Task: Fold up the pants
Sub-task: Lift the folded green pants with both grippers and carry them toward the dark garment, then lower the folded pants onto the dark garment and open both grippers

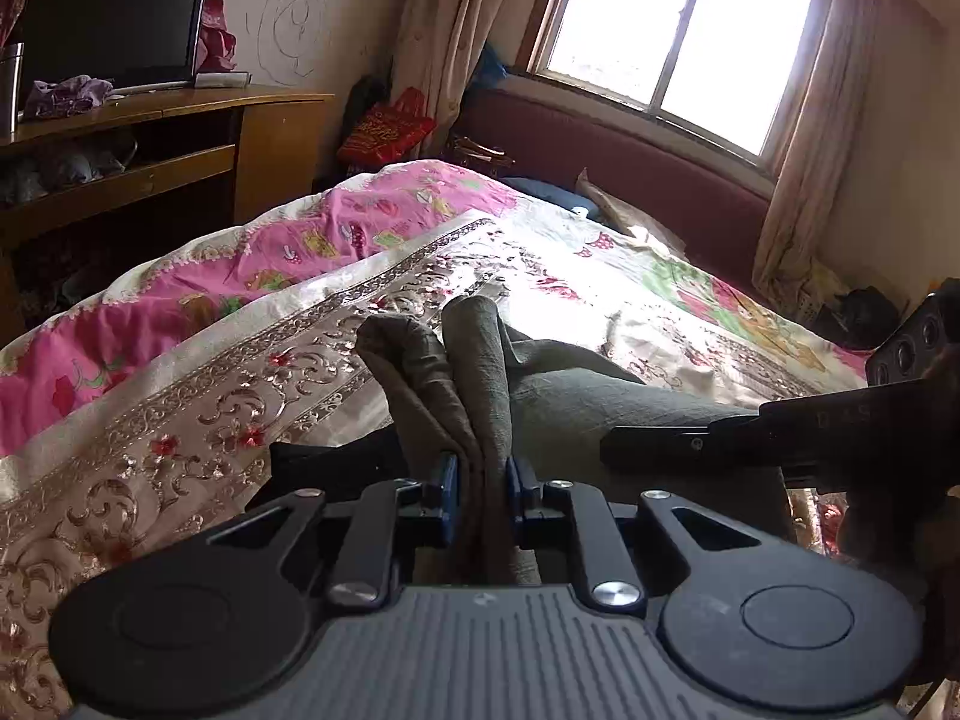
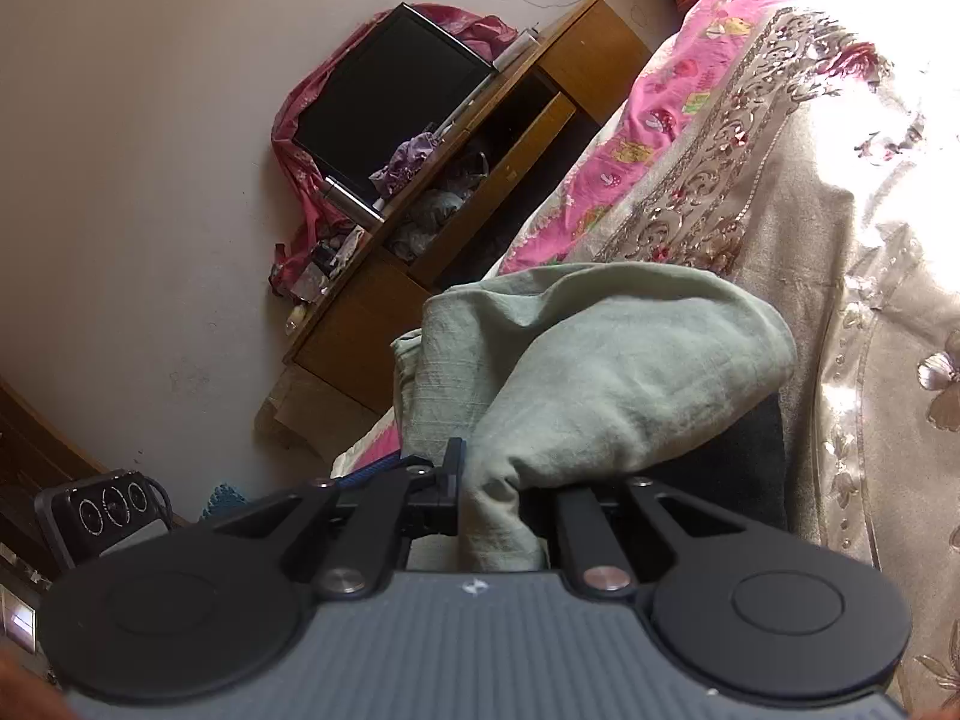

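Left tool [image 1: 480, 480]: its blue pads are pinched on a thick bunch of the grey-green pants [image 1: 474, 372], several layers rising in two upright rolls between them. The rest of the garment trails right across the embroidered bedspread [image 1: 180, 420], lying on the bed. Judged risk: a bunch this thick may shed an inner layer under pull, leaving the fold edge uneven.

Right tool [image 2: 498, 498]: pressed together on another bundle of the same pants, which balloons out ahead of the fingers, lifted clear of the bed in its own view. In the left wrist view this tool comes in from the right, close beside the left one. Judged risk: the two could knock together, or the slack cloth between them could sag and crease.

Pink quilt [image 1: 270, 240] lies rumpled beyond; the hanging cloth could drag on it.
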`<state>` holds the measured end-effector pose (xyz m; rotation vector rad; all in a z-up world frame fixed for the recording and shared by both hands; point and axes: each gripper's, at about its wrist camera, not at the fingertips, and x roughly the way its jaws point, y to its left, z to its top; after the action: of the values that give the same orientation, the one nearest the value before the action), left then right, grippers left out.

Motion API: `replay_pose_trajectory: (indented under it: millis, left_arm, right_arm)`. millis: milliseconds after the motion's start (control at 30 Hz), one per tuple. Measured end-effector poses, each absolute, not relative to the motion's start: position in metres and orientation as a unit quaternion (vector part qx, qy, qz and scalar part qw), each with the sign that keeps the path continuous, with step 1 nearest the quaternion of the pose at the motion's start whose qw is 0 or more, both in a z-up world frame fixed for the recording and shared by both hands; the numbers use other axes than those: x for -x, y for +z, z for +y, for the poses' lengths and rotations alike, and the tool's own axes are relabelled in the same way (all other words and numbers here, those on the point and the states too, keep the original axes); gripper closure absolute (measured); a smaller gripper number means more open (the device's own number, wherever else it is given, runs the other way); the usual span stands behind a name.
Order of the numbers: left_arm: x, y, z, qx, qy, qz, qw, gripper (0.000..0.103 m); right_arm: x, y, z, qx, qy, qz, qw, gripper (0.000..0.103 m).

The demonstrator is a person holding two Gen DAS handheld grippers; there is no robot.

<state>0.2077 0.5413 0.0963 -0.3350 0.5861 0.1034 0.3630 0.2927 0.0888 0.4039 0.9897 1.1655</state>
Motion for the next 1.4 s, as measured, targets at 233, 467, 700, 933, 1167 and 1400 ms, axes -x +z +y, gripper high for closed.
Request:
replay_pose_trajectory:
  millis: [233,467,700,933,1167,1400]
  left_arm:
    - [-0.227,0.041,0.572,0.169,0.083,0.328,0.926,0.072]
    - [-0.217,0.022,0.566,0.146,0.088,0.346,0.923,0.062]
    - [-0.202,0.058,0.581,0.151,0.119,0.322,0.927,0.062]
    - [-0.23,0.042,0.585,0.18,0.08,0.361,0.911,0.057]
    - [-0.225,0.046,0.569,0.193,0.062,0.343,0.917,0.043]
    - [-0.252,0.044,0.536,0.079,0.093,0.379,0.917,0.077]
  right_arm:
    - [-0.379,0.048,0.318,-0.103,0.482,0.471,0.732,0.092]
    - [-0.381,0.014,0.3,-0.079,0.456,0.478,0.747,0.08]
    - [-0.375,0.044,0.29,-0.06,0.444,0.446,0.775,0.072]
    - [-0.396,0.03,0.314,-0.089,0.435,0.487,0.752,0.07]
    - [-0.396,0.027,0.316,-0.083,0.438,0.49,0.749,0.067]
    - [-0.396,0.028,0.314,-0.078,0.444,0.489,0.747,0.064]
